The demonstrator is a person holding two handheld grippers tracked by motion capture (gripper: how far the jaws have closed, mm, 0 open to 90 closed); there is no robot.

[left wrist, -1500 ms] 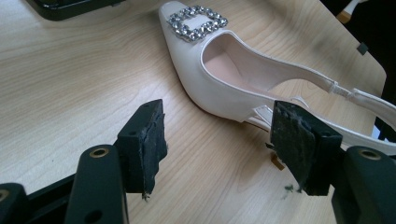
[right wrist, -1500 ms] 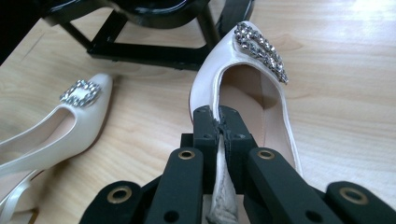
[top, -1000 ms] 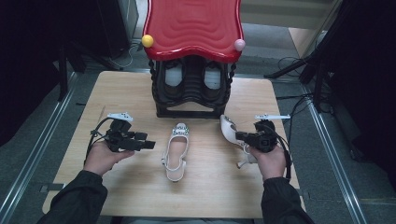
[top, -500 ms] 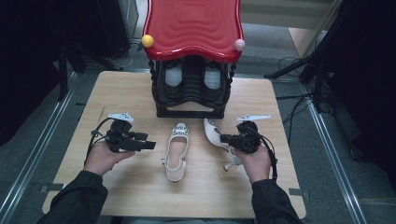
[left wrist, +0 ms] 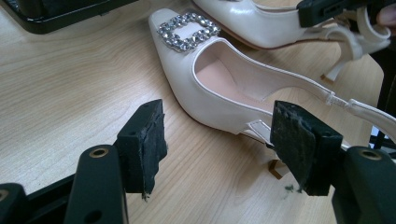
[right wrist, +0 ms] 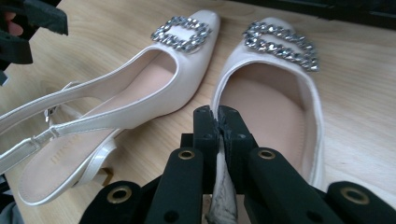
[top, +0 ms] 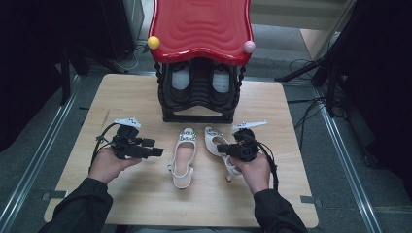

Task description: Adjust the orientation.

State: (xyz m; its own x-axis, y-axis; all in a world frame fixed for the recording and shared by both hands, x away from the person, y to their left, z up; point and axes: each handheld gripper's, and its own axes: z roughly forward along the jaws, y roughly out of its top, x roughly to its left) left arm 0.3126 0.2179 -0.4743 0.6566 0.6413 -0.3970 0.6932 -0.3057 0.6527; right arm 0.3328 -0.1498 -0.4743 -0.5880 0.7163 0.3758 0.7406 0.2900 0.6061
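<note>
Now clamped by right gripper (top: pixel 224 148): cream buckled slingback shoe (top: pixel 214 139), just right of matching shoe (top: pixel 183 156); left gripper (top: pixel 156 148) released, left of it.

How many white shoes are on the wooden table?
2. One white shoe lies at the middle of the table, free of both grippers. The other shoe is to its right, its side wall gripped by the right gripper. Neither is hidden.
</note>
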